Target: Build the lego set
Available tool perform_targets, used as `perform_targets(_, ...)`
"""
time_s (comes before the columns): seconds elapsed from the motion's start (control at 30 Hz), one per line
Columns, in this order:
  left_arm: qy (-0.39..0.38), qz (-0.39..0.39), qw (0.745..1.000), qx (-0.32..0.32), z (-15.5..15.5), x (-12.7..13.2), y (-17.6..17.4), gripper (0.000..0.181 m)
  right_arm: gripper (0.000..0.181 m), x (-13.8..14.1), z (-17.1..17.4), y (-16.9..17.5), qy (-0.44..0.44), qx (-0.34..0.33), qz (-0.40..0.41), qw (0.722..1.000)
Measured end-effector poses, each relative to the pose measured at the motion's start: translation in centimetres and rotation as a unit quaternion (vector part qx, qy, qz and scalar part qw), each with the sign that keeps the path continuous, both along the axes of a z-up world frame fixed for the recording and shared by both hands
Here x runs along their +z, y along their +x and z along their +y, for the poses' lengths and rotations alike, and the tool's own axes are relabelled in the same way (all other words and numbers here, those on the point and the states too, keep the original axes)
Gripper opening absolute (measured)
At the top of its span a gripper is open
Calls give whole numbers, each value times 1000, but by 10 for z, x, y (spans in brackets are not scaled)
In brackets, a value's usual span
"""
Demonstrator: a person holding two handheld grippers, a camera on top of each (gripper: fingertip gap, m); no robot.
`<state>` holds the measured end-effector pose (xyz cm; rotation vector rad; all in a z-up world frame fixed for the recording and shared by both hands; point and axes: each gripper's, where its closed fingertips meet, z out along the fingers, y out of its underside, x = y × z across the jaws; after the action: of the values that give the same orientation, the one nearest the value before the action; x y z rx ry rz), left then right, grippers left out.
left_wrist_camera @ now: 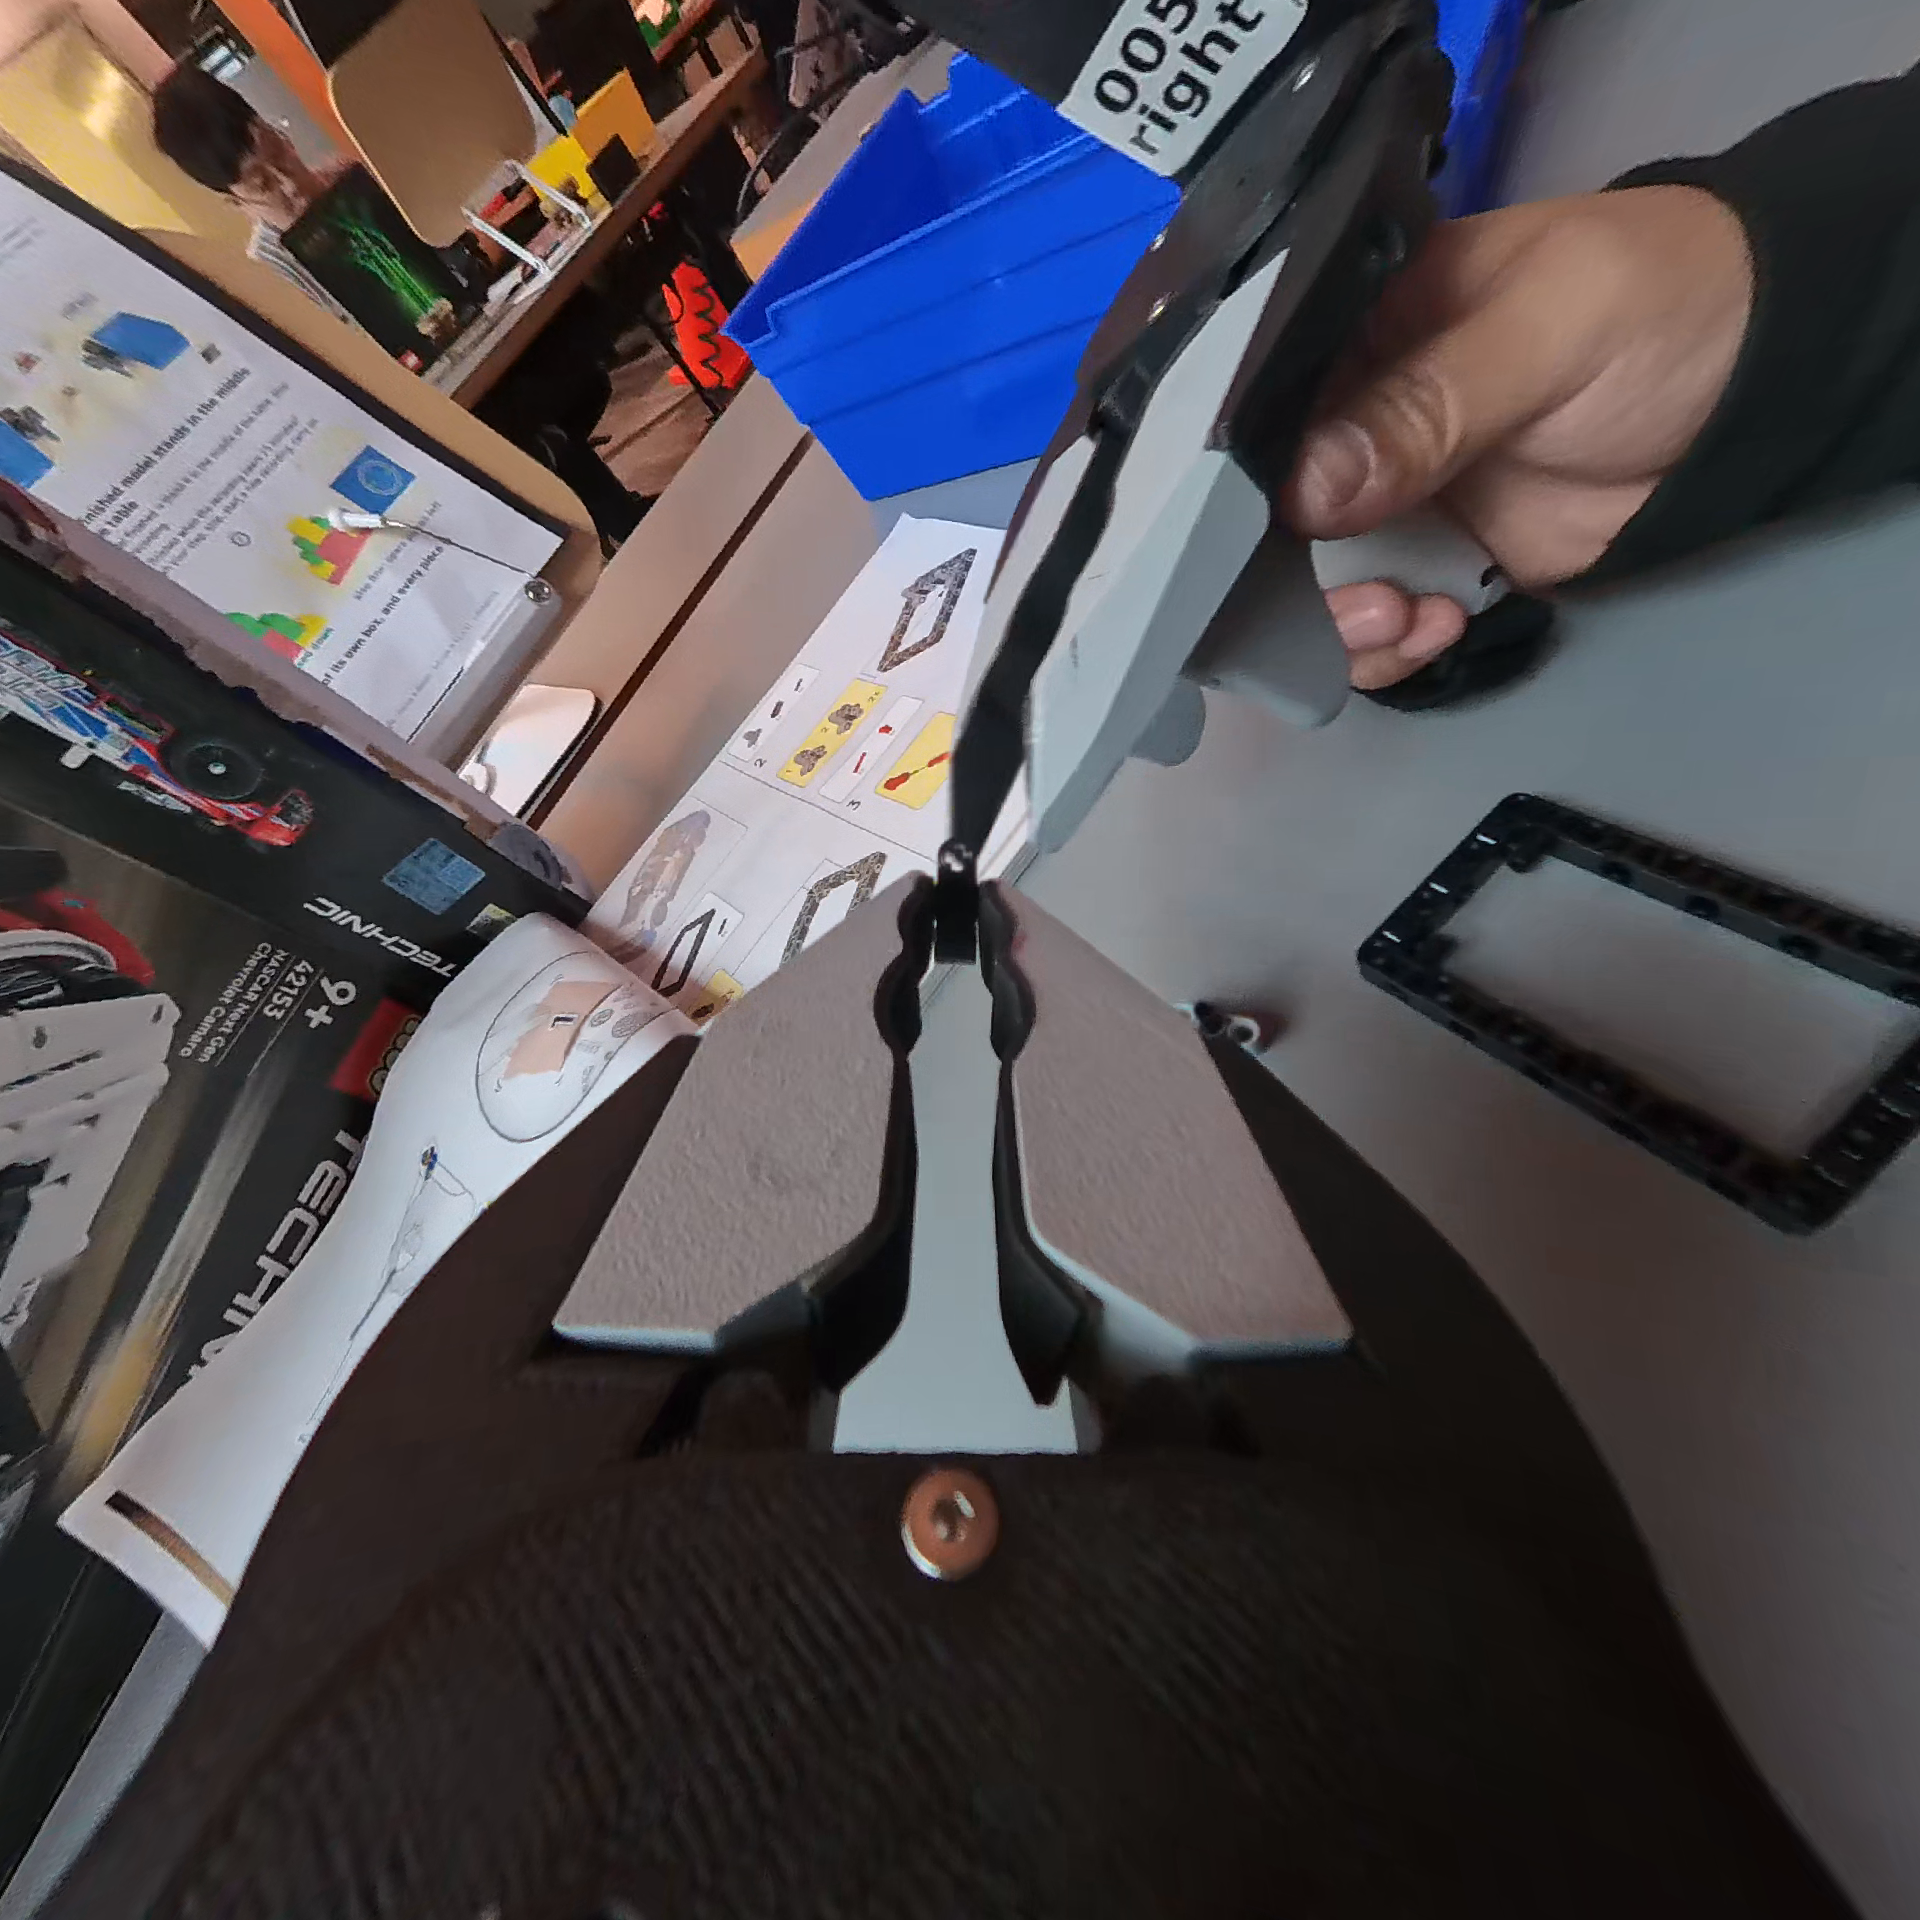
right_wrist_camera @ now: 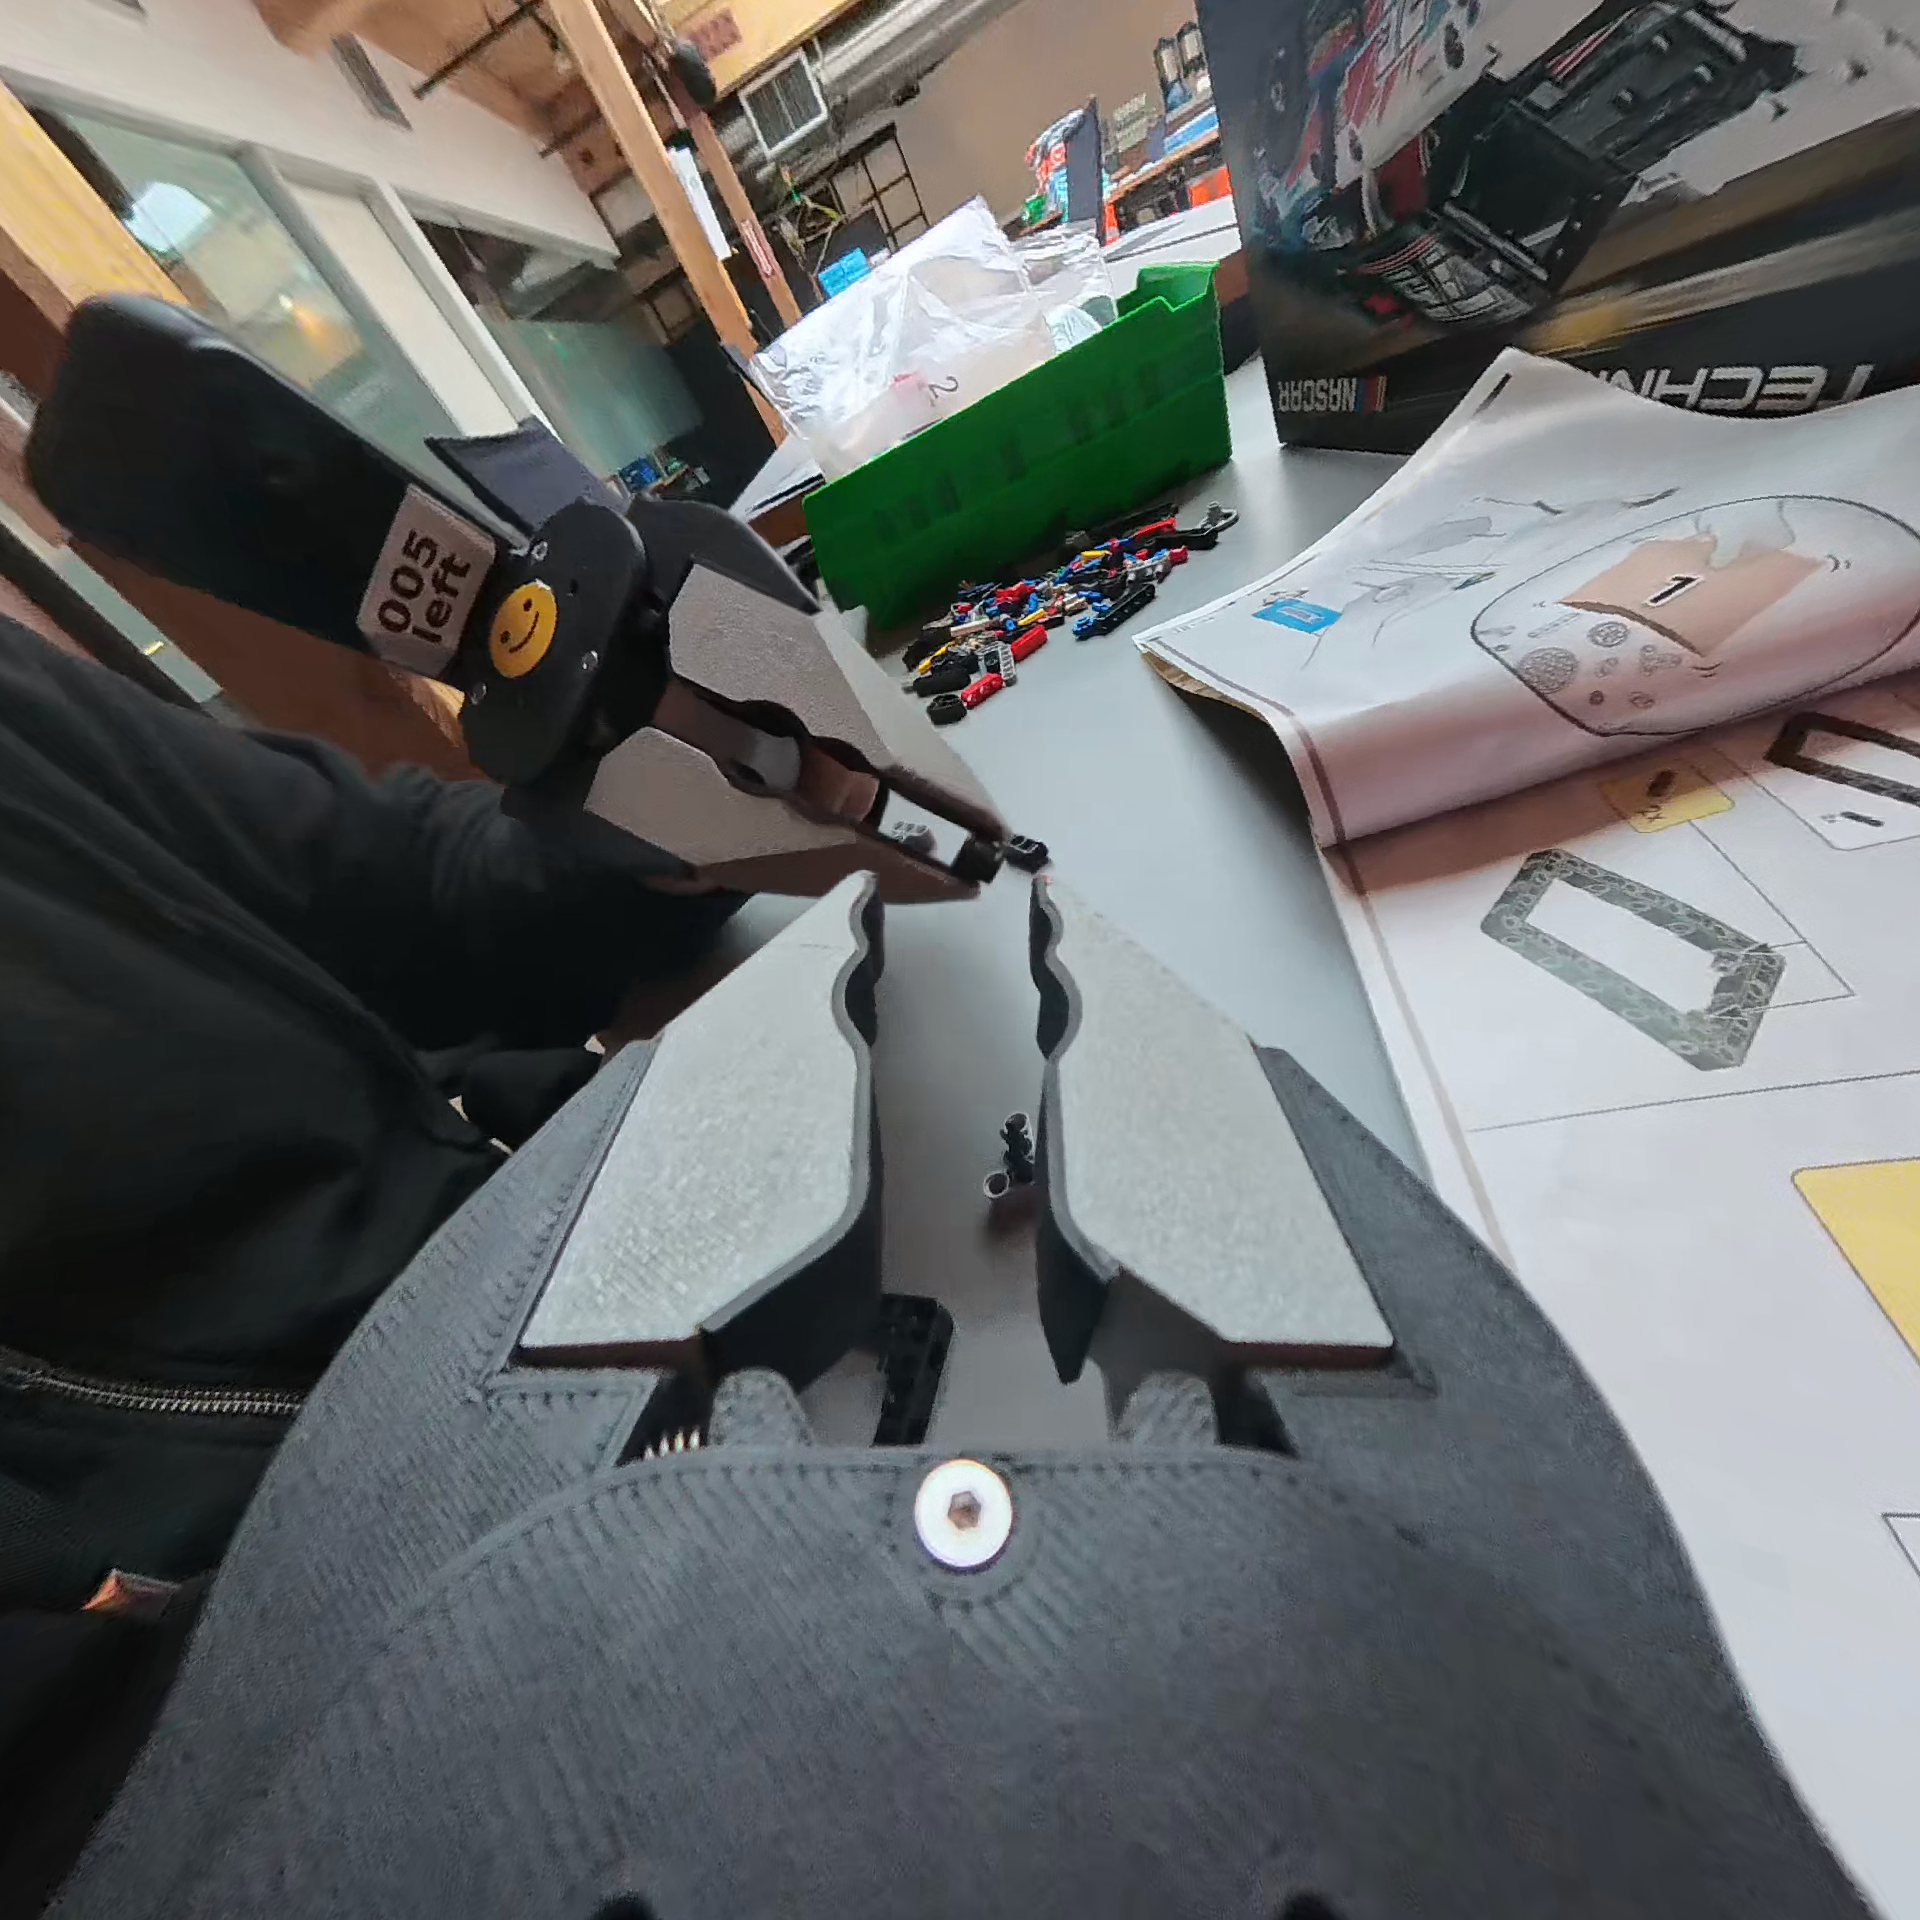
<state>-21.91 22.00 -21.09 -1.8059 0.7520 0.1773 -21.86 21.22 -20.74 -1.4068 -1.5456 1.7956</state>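
Jaws of the left gripper (left_wrist_camera: 951, 914) are nearly closed, pinching a small black connector piece (left_wrist_camera: 954, 930) at the very tips; it sticks out past them w/ its long axis roughly in line w/ the fingers. Right gripper (right_wrist_camera: 951, 894) has its jaws apart w/ a clear gap and nothing between them. Seen from the right wrist view, the left gripper comes in from the left w/ the pinched piece at its tip, just beside the right gripper's open tips, slightly up and to the left of the gap. So the key relation, as I judge it: piece lies crosswise to the right gripper's fingers, and the right gripper is the nearer free one to take or press it. Black rectangular frame (left_wrist_camera: 1652, 997) lies flat on the grey table (left_wrist_camera: 1558, 1558), well off to the right of the left gripper, not held. A small black pin cluster (right_wrist_camera: 1013, 1153) sits on the table under the right gripper. Instruction booklet (right_wrist_camera: 1558, 935) is open just beside; loose parts pile (right_wrist_camera: 1049, 613) and green bin (right_wrist_camera: 1029, 457) are farther off. Likely step: joining a pin to the connector before it goes on the frame.
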Motion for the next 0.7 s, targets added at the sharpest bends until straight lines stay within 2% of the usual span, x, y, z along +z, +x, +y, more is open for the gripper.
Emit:
perform_targets(0.13, -3, 18, 1000, 4, 3, -7, 5, 6, 17, -1, -1, -3, -17, -4, -7, 1000)
perform_targets(0.2, 1, 17, 1000, -4, 1, -5, 8, 5, 6, -4, 2, -4, -25, -6, -15, 1000)
perform_targets(0.33, 3, 19, 1000, 0, 1, -7, 8, 6, 6, -5, 1, -4, -38, 2, -20, 999)
perform_targets(0.43, -4, -4, 1000, -13, -1, -8, 10, 6, 5, -7, 1, -2, -8, 0, -20, 1000)
perform_targets(0.6, -55, -63, 996, -18, 0, -21, 5, 13, 5, -12, 7, 4, 93, -12, -29, 995)
perform_targets(0.7, -83, -97, 991, -49, -3, -28, 12, 15, 5, -11, 2, 8, 138, 3, -16, 990)
